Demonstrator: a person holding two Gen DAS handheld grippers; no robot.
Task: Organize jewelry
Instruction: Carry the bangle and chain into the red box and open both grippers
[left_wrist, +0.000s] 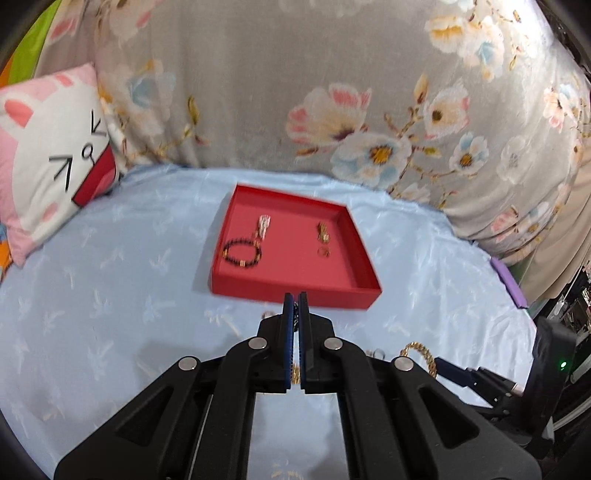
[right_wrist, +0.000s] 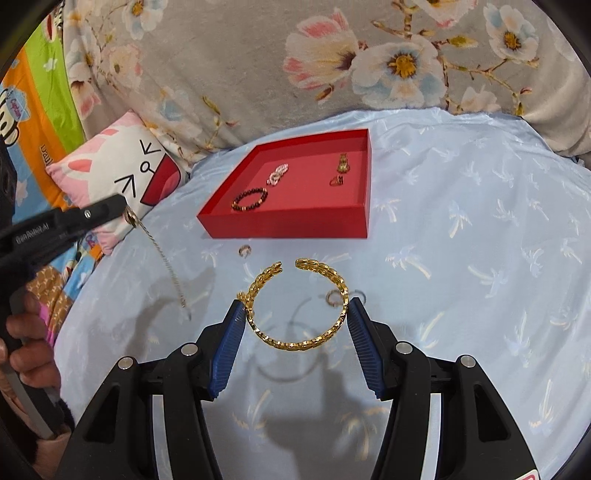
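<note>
Both tools grip jewelry: left tool (left_wrist: 294, 301) a chain (right_wrist: 162, 254), right tool (right_wrist: 295, 314) a gold bangle (right_wrist: 295, 341)

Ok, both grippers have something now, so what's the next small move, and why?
Probably carry the left gripper forward over the red tray and release there. It is shut on a thin chain that dangles off the sheet, and the tray already holds a bead bracelet and other pieces. The right gripper grips the gold bangle across its width, raised over its shadow; it can follow.
</note>
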